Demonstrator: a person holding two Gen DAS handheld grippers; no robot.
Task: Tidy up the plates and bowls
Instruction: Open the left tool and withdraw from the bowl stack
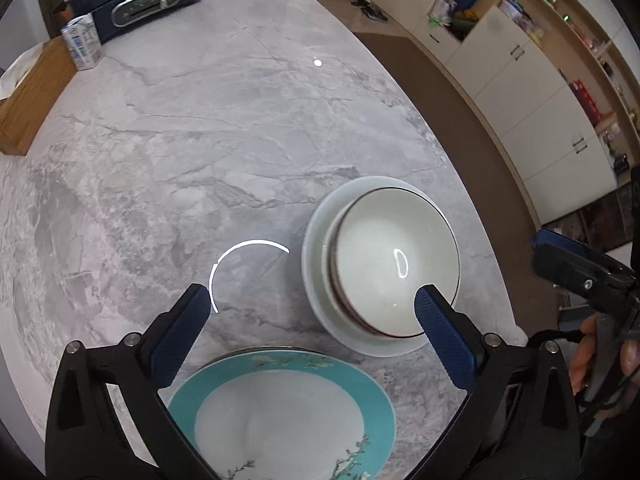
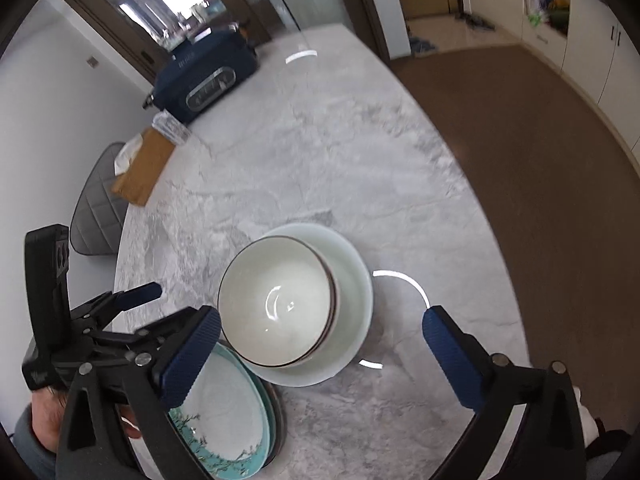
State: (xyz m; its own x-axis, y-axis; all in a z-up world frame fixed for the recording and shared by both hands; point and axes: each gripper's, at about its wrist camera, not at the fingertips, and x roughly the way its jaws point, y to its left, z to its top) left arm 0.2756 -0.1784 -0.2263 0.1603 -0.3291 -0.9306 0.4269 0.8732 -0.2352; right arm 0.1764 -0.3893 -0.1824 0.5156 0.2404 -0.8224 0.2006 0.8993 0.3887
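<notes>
Both grippers hung released over the table (image 1: pixel 240 128). The left gripper (image 1: pixel 312 312) had its jaws spread wide with nothing between the pads, a teal plate (image 1: pixel 280 412) right below at the near edge. The right gripper (image 2: pixel 320 340) was just as wide and empty. 2 nested bowls (image 2: pixel 276 300) sat inside a pale dish (image 2: pixel 352 276), just beside the plate, right of it in the left view.
</notes>
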